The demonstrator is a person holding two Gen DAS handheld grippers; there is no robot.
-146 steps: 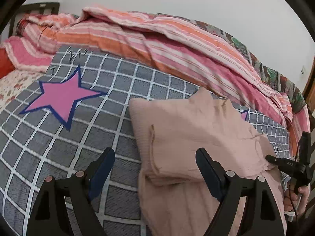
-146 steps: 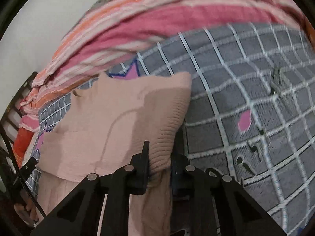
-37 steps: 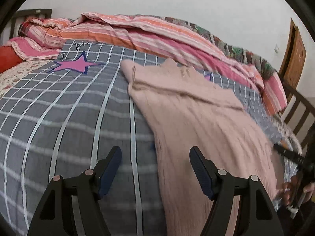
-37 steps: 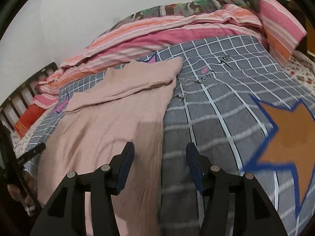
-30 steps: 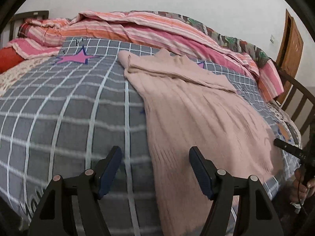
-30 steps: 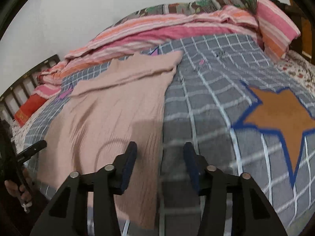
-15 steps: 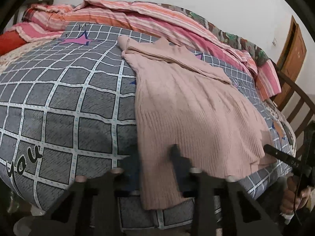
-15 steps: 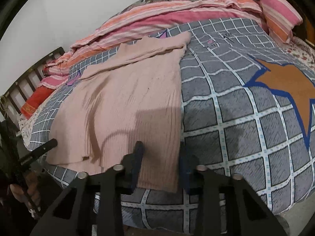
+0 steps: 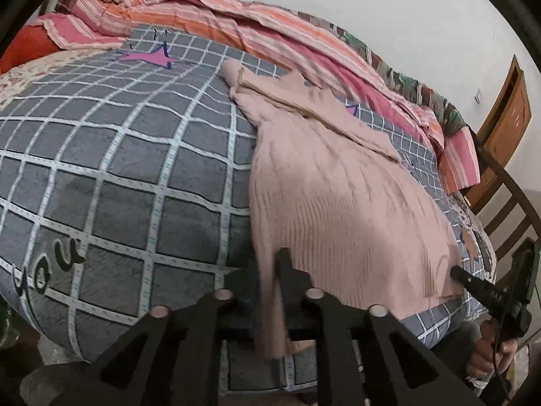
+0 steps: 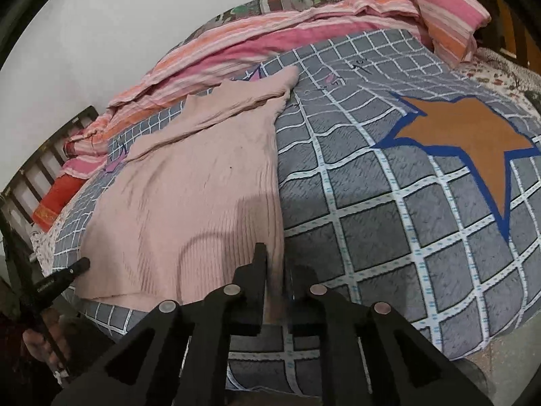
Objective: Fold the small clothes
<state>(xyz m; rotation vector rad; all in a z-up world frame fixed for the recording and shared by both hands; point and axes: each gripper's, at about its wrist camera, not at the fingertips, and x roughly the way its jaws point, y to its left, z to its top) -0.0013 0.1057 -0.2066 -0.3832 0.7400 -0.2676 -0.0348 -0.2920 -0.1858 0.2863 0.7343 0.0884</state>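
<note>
A pink ribbed knit garment (image 9: 331,182) lies lengthwise on the grey checked bed cover (image 9: 135,169), its folded top end far away and its hem at the near bed edge. My left gripper (image 9: 267,270) pinches the hem's left corner; its jaws are opening slightly with cloth still between them. In the right wrist view the garment (image 10: 189,182) runs up the left side, and my right gripper (image 10: 275,270) grips the hem's right corner, jaws likewise opening a little around the fabric. Each view shows the other gripper at the frame's side: the right one (image 9: 480,291), the left one (image 10: 57,280).
A pink and orange striped quilt (image 9: 253,30) is bunched along the far side by the wall. The cover (image 10: 372,220) carries an orange star (image 10: 473,135). A wooden bed rail (image 9: 507,203) stands at the right, slats (image 10: 33,169) and a red pillow (image 10: 57,199) at the other end.
Both grippers went from wide open above the garment to closed on its hem corners. Both views drew back toward the near bed edge, so the hem now hangs at the fingertips.
</note>
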